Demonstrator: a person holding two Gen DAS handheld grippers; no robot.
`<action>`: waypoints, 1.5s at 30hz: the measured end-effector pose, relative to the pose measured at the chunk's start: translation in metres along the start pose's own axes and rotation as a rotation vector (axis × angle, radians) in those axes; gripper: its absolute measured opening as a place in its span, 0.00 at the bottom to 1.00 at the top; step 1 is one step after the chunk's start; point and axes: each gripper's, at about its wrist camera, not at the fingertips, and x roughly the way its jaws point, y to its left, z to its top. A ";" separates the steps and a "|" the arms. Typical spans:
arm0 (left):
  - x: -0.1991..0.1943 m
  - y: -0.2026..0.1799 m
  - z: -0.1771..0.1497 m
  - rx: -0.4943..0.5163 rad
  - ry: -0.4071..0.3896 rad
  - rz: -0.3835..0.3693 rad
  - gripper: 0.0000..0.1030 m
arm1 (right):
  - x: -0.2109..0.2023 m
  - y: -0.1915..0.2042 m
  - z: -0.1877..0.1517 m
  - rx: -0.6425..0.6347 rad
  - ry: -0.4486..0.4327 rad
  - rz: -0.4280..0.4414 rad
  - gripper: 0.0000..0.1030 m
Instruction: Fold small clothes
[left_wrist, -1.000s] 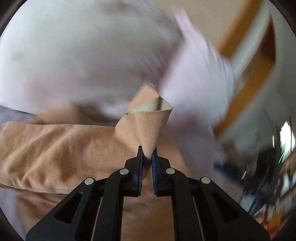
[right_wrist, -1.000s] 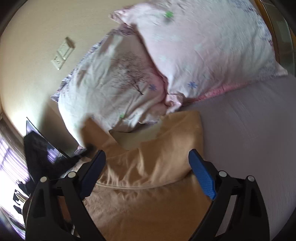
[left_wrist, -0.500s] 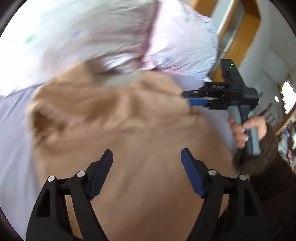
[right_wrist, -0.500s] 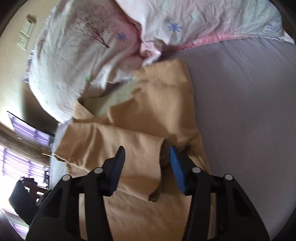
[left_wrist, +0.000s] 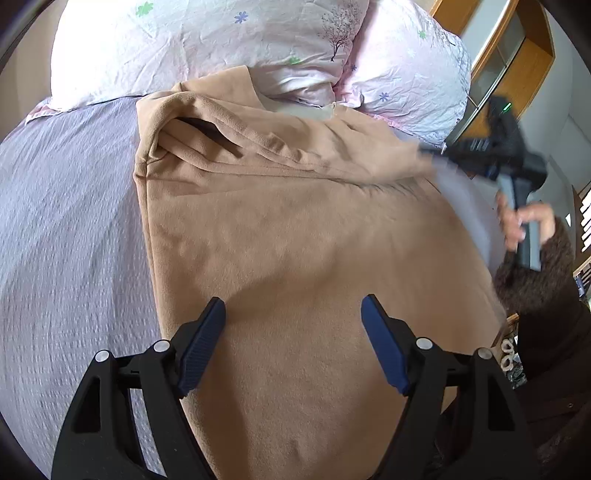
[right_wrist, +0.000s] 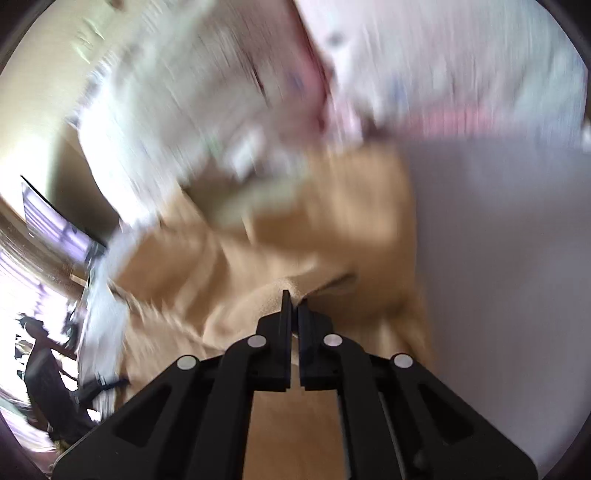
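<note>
Tan fleece fills the near field of both views; no brand, label or legible writing shows on anything, and the right wrist view is heavily motion-blurred; the left gripper hangs with its blue-padded fingers spread wide and nothing between them, just above the broad flat body of the tan garment; the right gripper has its jaws pinched nearly together on a raised fold of that garment, and from the left wrist view it appears at the garment's right edge, blurred, its grey handle in the person's right hand with a dark brown knitted sleeve behind; the garment lies spread on a lilac bedsheet, one sleeve folded across its upper part; beyond, its collar end touches two pale pink floral pillows; farther right stands a wooden cabinet.
</note>
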 end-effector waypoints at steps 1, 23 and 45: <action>0.000 0.000 0.000 0.000 -0.002 0.001 0.74 | -0.009 0.003 0.008 -0.013 -0.056 -0.020 0.02; -0.069 0.002 -0.047 -0.017 -0.116 -0.084 0.79 | -0.050 -0.036 -0.043 0.038 -0.019 0.087 0.71; -0.044 0.039 -0.160 -0.308 -0.022 -0.321 0.67 | -0.087 -0.119 -0.275 0.133 0.232 0.376 0.60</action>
